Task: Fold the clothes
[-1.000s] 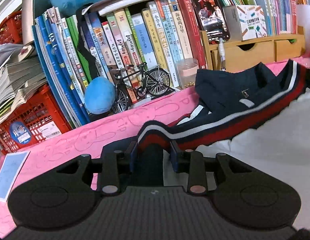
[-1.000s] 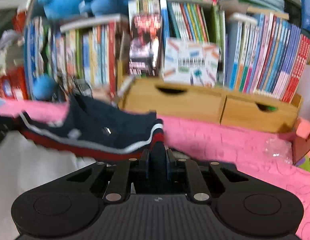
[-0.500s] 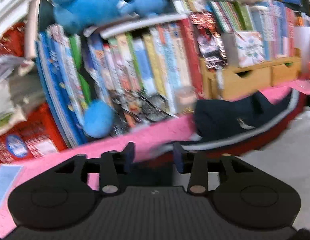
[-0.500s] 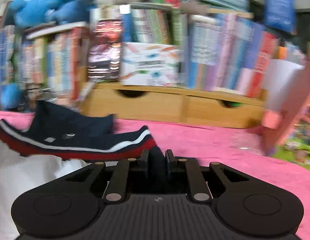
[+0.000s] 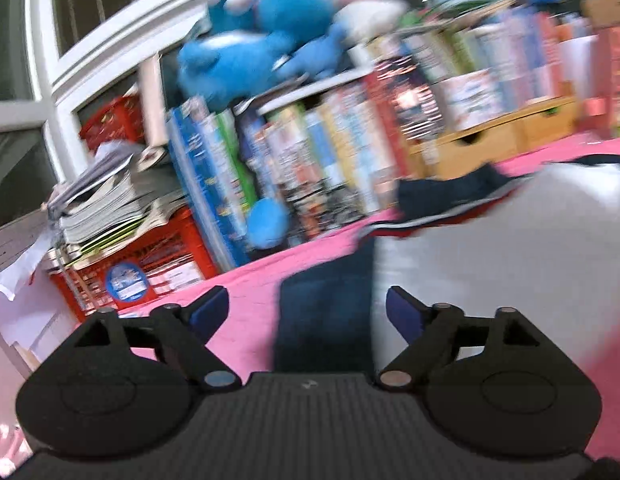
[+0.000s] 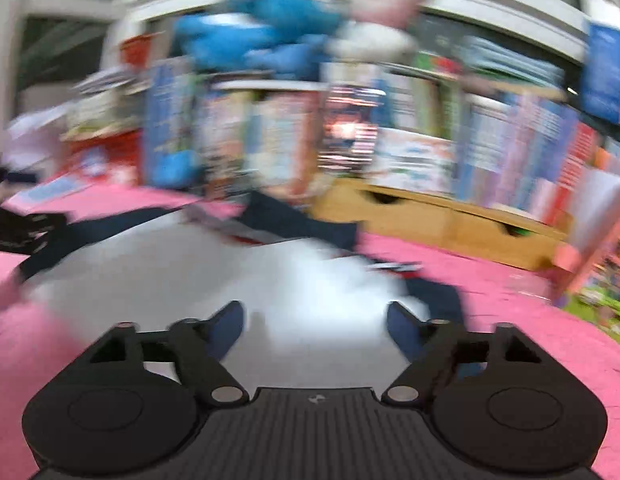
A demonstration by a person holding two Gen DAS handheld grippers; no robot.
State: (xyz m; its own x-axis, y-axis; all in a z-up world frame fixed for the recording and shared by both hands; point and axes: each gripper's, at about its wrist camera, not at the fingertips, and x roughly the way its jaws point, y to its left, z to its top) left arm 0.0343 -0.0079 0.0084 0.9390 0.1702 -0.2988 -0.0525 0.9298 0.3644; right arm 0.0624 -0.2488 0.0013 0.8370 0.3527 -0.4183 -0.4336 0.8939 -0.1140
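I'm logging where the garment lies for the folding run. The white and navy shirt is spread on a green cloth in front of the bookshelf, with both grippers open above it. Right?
Not quite: the cloth under the shirt is pink, not green, as the right wrist view shows. The rest holds: the shirt lies spread before the bookshelf, and the left gripper and right gripper grip nothing, their jaws opening.

Garment (image 5: 510,264) on table (image 5: 246,292), books (image 5: 310,160) behind, apparently upright
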